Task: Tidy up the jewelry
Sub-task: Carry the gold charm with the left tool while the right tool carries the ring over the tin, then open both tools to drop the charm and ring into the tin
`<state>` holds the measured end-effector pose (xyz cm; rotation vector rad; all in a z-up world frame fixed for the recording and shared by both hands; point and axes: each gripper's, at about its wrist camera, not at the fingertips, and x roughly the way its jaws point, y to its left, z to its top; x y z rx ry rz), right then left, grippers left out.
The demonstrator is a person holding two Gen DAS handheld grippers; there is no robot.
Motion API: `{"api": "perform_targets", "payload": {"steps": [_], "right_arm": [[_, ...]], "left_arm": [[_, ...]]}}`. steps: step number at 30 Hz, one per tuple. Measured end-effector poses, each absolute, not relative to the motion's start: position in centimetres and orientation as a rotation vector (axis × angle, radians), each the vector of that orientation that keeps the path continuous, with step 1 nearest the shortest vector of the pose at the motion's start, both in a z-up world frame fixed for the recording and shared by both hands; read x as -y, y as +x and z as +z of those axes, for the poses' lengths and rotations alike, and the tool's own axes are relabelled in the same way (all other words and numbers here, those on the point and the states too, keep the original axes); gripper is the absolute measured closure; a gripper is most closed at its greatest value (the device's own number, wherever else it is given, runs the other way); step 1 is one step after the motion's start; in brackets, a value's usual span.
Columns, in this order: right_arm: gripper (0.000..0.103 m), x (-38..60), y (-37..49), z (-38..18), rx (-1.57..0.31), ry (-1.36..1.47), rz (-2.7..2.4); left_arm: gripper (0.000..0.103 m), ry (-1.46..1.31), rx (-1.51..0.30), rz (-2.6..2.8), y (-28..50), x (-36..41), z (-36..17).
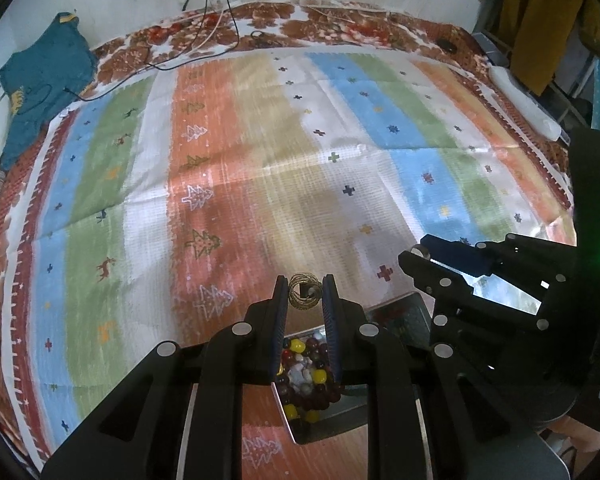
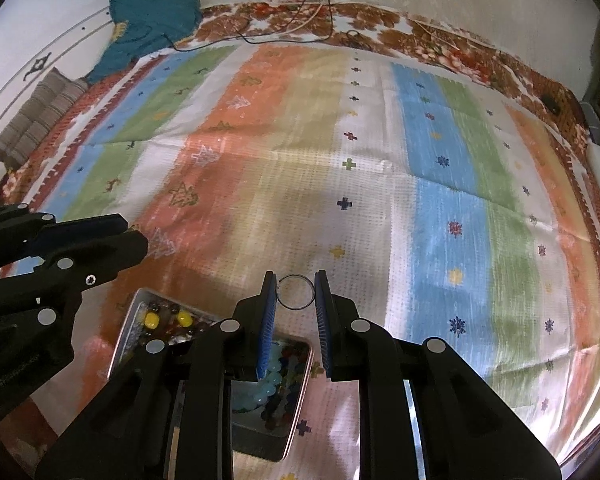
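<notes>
Left wrist: left claw (image 1: 305, 294) pinches gold ring (image 1: 303, 291), tray (image 1: 324, 420) half-hidden.

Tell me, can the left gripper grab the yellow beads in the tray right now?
Probably not yet. The left gripper is already shut on a gold wire ring, so its fingers are busy. The yellow beads lie uncovered just below in the tray.
</notes>
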<state>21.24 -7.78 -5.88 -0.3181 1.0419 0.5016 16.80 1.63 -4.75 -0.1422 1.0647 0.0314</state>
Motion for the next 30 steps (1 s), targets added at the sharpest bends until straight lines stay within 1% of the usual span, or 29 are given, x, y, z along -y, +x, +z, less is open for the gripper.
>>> {"api": "perform_targets", "payload": {"steps": [26,29,30], "right_arm": [[0.083,9.1,16.3,-4.2,-1.005,-0.285,0.599],[0.081,9.1,16.0,-4.0,-1.004,-0.277,0.609],[0.074,9.2,15.8,-3.9,-1.003,-0.273,0.61]], "left_arm": [[0.086,-0.155,-0.988,-0.014,11.7,-0.3,-2.9],[0.084,-0.171,-0.974,-0.018,11.4,-0.4,-2.7],[0.083,-0.174,-0.976,-0.013,11.3,-0.5,-2.8]]}}
